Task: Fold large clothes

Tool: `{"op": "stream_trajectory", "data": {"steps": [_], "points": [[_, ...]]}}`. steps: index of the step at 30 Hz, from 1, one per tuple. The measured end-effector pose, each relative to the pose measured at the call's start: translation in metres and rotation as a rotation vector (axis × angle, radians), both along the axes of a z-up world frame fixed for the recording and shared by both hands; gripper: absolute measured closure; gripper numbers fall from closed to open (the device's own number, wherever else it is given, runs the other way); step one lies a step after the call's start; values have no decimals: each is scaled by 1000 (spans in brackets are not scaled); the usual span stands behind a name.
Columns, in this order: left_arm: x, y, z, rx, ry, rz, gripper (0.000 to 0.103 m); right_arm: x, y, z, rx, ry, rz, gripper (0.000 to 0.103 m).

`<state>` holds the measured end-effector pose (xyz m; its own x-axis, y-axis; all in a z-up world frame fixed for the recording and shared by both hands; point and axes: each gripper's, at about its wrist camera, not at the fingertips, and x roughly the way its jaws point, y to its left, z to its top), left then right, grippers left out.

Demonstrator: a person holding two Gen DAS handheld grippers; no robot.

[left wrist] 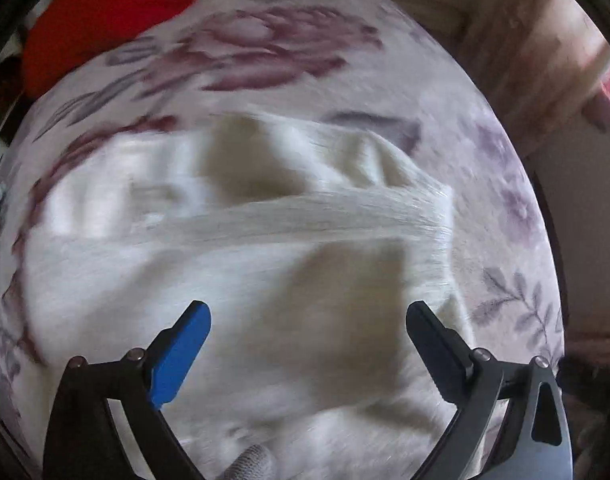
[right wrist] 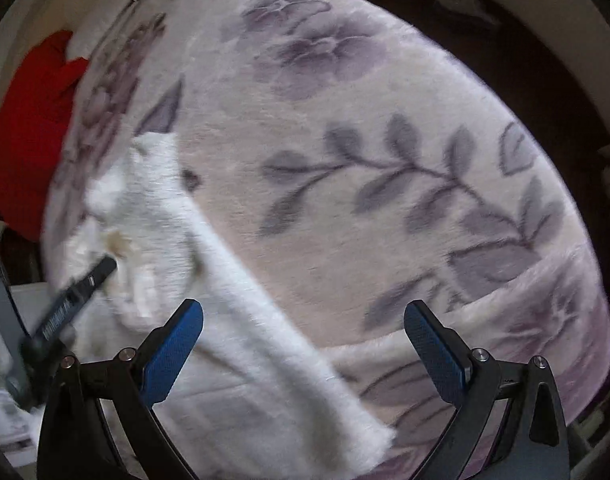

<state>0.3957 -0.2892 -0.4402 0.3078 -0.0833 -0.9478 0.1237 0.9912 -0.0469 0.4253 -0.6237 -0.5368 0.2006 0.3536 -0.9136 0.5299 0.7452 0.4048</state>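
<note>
A white fluffy garment (left wrist: 225,260) lies rumpled on the floral blanket (left wrist: 265,48), with a folded band across its middle. My left gripper (left wrist: 308,312) hovers over it, pointing steeply down, open, with nothing between its fingers. In the right wrist view the same white garment (right wrist: 165,208) runs as a long strip from the upper left down to a loose edge at the bottom centre. My right gripper (right wrist: 305,308) stands open above that strip and holds nothing. A dark finger (right wrist: 101,270) of the other gripper shows at the left, over the garment.
The floral blanket (right wrist: 385,120) covers a bed whose edge curves off to the right into dark floor. A red cloth (left wrist: 105,8) lies at the bed's far corner, also the red cloth (right wrist: 29,128) at left. Wooden furniture (left wrist: 525,40) stands beyond the bed.
</note>
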Motion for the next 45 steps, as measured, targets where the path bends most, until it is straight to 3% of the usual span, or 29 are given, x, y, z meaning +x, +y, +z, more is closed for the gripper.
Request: {"op": "stream_trajectory", "data": {"steps": [3,6,9,11,12,13,15,16,17,22,25,27,29,32,34,35,36,41,43,45], "points": [[-11,80,20,41,-45,143,3,23,33,10,113,-61,50,3],[-14,167,12,184,-54,337,3,59,83,9,185,-91,143,3],[0,243,-39,333,31,497,0,100,142,-15,155,-63,252,3],[12,279,-86,335,121,541,0,118,167,-35,149,-27,285,4],[16,294,-106,307,173,571,0,126,181,-47,139,-5,298,15],[20,302,-113,261,182,589,0,130,192,-52,129,10,314,38],[25,305,-109,235,164,589,0,135,209,-54,102,26,345,69],[26,302,-103,250,152,575,0,136,219,-48,76,1,365,95],[25,298,-95,262,132,561,0,136,228,-41,52,-22,384,96],[17,280,-53,228,35,535,0,142,232,11,-25,-173,380,97],[27,277,-62,261,39,521,0,155,217,23,-89,-215,373,97],[37,282,-93,265,105,520,0,168,209,0,-143,-161,378,97],[41,289,-106,262,139,518,0,178,205,-49,-116,-19,417,97],[40,283,-91,270,110,516,0,184,196,-64,-13,43,394,90],[34,276,-73,254,86,523,0,186,180,-45,20,5,354,69],[29,267,-63,254,69,517,0,187,169,-36,22,-18,330,51],[27,259,-56,259,60,509,0,189,153,-29,14,-33,300,45],[37,210,-47,313,24,422,0,230,119,-52,-47,27,294,45],[46,190,-56,320,37,379,0,252,119,-75,-69,66,345,45],[53,169,-68,336,43,336,0,272,125,-109,-9,156,400,45]]}}
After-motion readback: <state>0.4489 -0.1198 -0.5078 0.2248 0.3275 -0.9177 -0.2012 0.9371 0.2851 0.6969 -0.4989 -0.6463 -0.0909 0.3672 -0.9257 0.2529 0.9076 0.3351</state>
